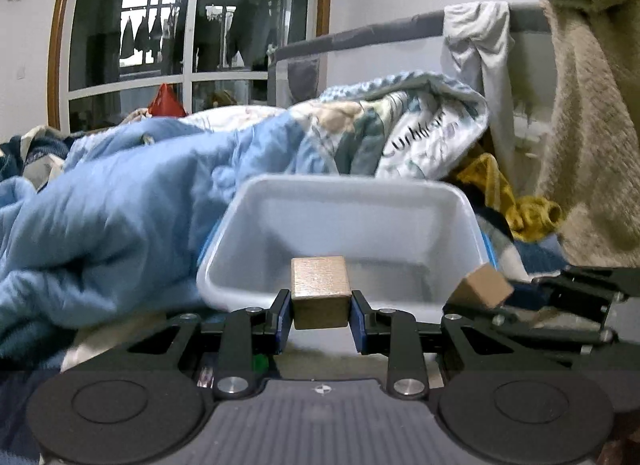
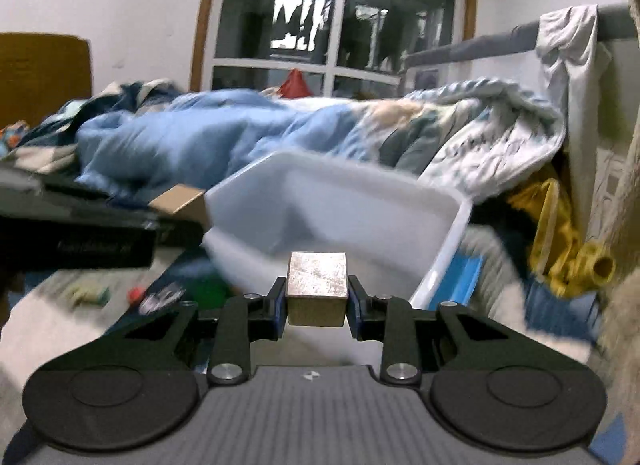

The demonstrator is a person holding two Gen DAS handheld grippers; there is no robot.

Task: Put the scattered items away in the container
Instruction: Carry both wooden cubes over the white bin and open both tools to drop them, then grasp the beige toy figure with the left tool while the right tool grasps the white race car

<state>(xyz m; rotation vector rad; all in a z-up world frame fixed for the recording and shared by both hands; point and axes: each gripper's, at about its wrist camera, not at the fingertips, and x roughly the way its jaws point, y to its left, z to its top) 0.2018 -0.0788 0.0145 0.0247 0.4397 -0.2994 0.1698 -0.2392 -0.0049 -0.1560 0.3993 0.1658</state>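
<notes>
My left gripper [image 1: 320, 307] is shut on a light wooden block [image 1: 320, 285], held just in front of the near rim of the white plastic container [image 1: 348, 193]. My right gripper [image 2: 317, 303] is shut on another wooden block [image 2: 317, 285], held above the container's [image 2: 440, 201] near rim. In the left wrist view the right gripper [image 1: 532, 301] reaches in from the right with its block [image 1: 486, 285] at the container's right corner. In the right wrist view the left gripper's block [image 2: 180, 199] shows at the container's left edge. Small scattered items [image 2: 92, 293] lie blurred on the surface at lower left.
A rumpled blue duvet [image 1: 120, 201] and a patterned quilt [image 1: 400, 129] lie behind the container. A beige towel [image 1: 592, 105] and a white garment [image 1: 480, 57] hang on a grey rail at the right. A yellow cloth [image 2: 568, 233] lies at right. A window stands behind.
</notes>
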